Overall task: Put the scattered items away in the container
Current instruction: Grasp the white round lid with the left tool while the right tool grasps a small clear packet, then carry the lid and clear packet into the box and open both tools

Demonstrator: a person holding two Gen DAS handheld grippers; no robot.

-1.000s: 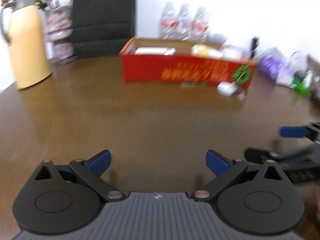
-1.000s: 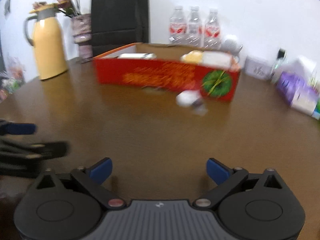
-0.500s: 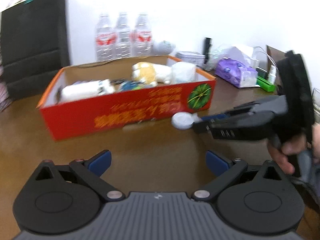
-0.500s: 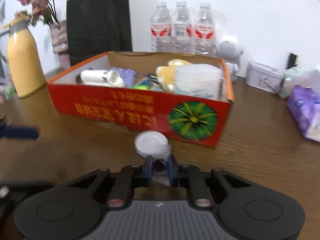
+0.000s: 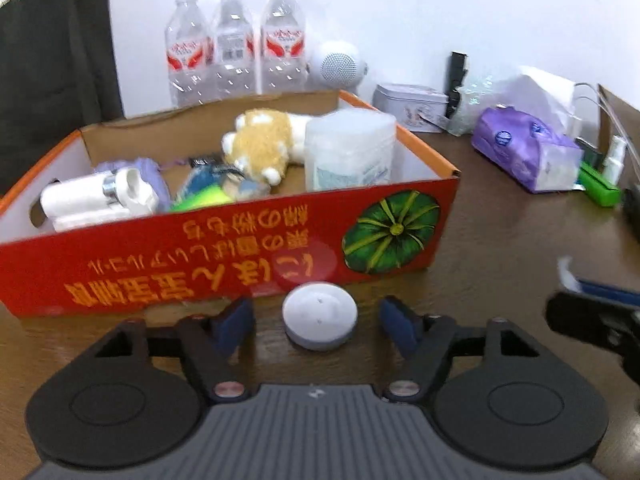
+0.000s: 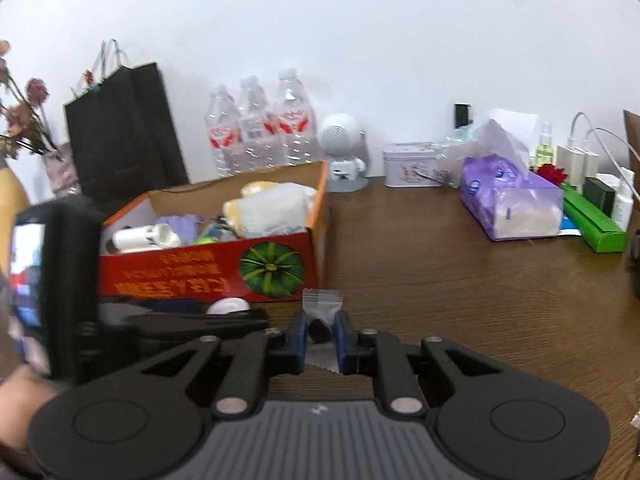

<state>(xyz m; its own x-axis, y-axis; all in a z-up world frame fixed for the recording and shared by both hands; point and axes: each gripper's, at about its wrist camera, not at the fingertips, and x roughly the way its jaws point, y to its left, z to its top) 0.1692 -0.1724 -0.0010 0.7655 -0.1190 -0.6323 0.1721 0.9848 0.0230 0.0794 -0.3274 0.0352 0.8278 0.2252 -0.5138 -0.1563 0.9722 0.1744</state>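
A red cardboard box (image 5: pixel 224 256) holds a plush toy (image 5: pixel 260 144), a clear tub, a white bottle and other items; it also shows in the right wrist view (image 6: pixel 208 268). A white round puck (image 5: pixel 319 315) lies on the table just before the box, between the open fingers of my left gripper (image 5: pixel 316 322). My right gripper (image 6: pixel 322 336) is shut on a small clear zip bag (image 6: pixel 322 304) and holds it above the table, right of the box. The puck (image 6: pixel 228 306) shows partly behind the left gripper there.
Three water bottles (image 5: pixel 236 48), a white speaker (image 5: pixel 338 64), a tin (image 5: pixel 410 104), a purple tissue pack (image 6: pixel 508 200), a green box (image 6: pixel 596 224) and a black bag (image 6: pixel 124 132) stand along the wall. The table is brown wood (image 6: pixel 460 280).
My left gripper moved up to the box, its fingers now either side of the puck and closer together. My right gripper lifted the zip bag and drew back to the right.
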